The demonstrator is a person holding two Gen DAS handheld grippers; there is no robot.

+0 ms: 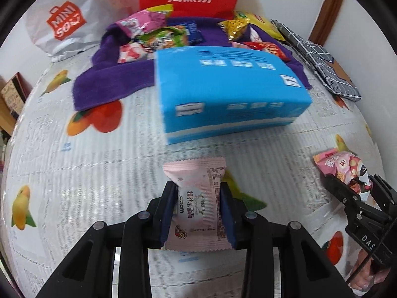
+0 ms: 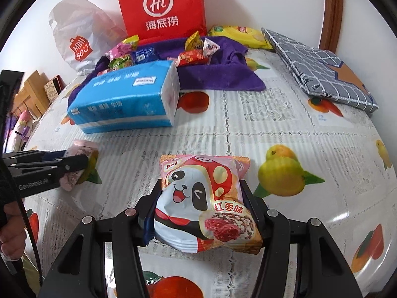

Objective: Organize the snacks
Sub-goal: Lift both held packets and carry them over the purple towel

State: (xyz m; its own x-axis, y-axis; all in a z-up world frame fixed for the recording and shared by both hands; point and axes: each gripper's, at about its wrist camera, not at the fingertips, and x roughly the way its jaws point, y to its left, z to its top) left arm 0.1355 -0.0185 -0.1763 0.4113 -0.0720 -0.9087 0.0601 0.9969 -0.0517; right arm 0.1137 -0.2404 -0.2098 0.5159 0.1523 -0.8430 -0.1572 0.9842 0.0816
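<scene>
Left gripper (image 1: 198,198): clamped tight on the pale pink snack packet (image 1: 197,203), one finger on each long side, the packet's sealed ends sticking out front and back, low over the tablecloth.
Right gripper (image 2: 201,198): pinching the panda snack bag (image 2: 206,203) at its middle, and the puffy bag bulges out between the fingers.
Side by side: in the left wrist view the right gripper (image 1: 354,188) sits off at the right edge with its bag; in the right wrist view the left gripper (image 2: 82,164) comes in from the left edge with its pink packet.
Tablecloth (image 2: 248,134): white lace pattern with printed fruit, covering the whole table under both grippers.
Blue tissue pack (image 1: 228,89): lying flat just ahead of the grippers, its far end resting on the purple towel (image 1: 106,82).
Snack pile (image 1: 153,32): loose wrappers in pink, green, yellow, red and blue scattered over the towel, behind the tissue pack.
Red paper bag (image 2: 161,7): standing upright against the wall behind the towel; its inside is not visible.
White Miniso bag (image 2: 79,42): slumped to the left of the red bag, contents hidden.
Grey checked cloth (image 2: 322,69): folded at the far right of the table.
</scene>
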